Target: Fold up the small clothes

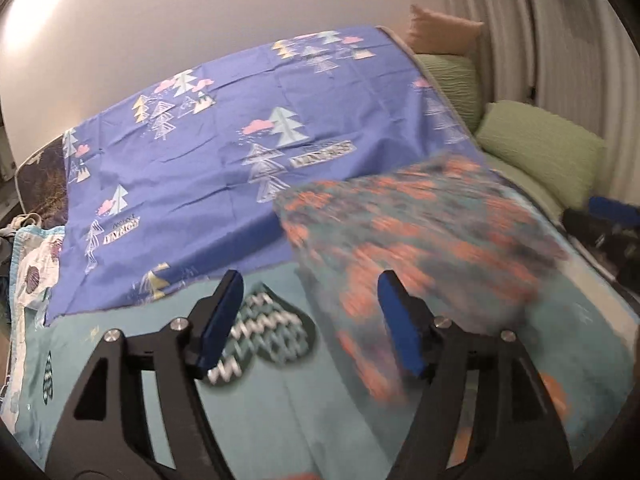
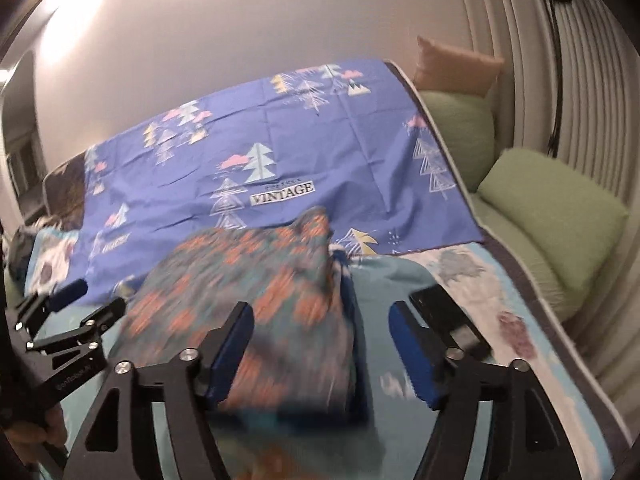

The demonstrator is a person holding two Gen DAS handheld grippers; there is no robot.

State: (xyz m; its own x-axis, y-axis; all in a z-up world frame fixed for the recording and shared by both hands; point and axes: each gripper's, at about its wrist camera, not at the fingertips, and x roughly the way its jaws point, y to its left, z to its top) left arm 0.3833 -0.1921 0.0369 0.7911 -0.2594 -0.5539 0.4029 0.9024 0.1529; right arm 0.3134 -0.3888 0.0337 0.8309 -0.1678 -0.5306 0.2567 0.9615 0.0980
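A small teal garment with an orange print (image 1: pixel 424 236) lies bunched and blurred on the bed, in front of both grippers; it also shows in the right wrist view (image 2: pixel 256 276). My left gripper (image 1: pixel 308 320) is open and empty, its right finger (image 1: pixel 400 328) at the garment's near edge. My right gripper (image 2: pixel 322 352) is open and empty, with the garment's near end lying between its fingers. The left gripper also shows at the left of the right wrist view (image 2: pixel 86 300).
A blue sheet with a tree print (image 1: pixel 224 152) covers the far part of the bed. A light teal bedspread (image 1: pixel 280 408) lies under the grippers. Green pillows (image 2: pixel 556 208) and an orange cushion (image 2: pixel 456 68) line the right side by a curtain. A dark flat object (image 2: pixel 448 316) lies right of the garment.
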